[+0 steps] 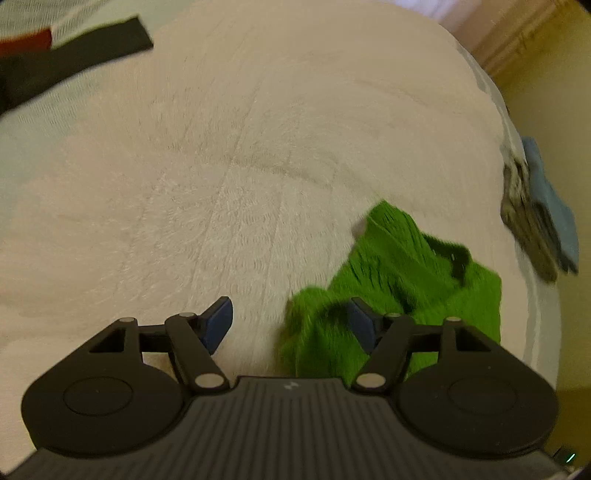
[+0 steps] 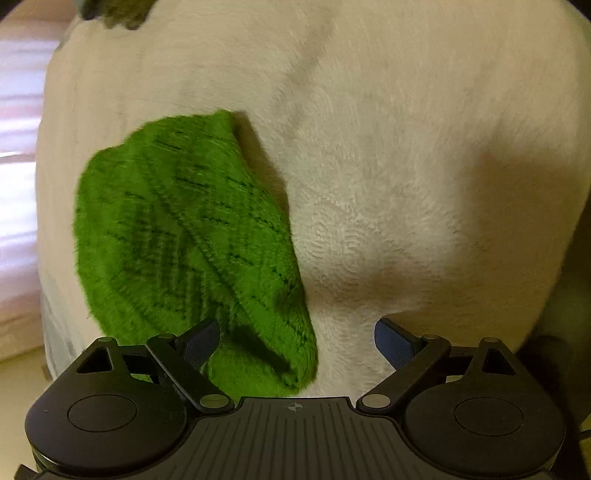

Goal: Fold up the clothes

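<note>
A bright green knitted garment (image 1: 399, 273) lies crumpled on a white fleecy blanket (image 1: 229, 155). In the left wrist view it sits at the lower right, and my left gripper (image 1: 291, 325) stands open above its near edge, the right finger over the green knit, the left finger over bare blanket. In the right wrist view the green garment (image 2: 184, 240) spreads at the left of centre. My right gripper (image 2: 295, 343) is open there too, its left finger over the garment's lower edge and its right finger over the white blanket (image 2: 406, 166). Neither gripper's pads press on the cloth.
A dark and red cloth (image 1: 70, 55) lies at the far left on the bed. A blue and grey bundle (image 1: 543, 218) hangs at the blanket's right edge, with yellowish floor (image 1: 546, 110) beyond. A dark greenish object (image 2: 118, 11) sits at the far top left.
</note>
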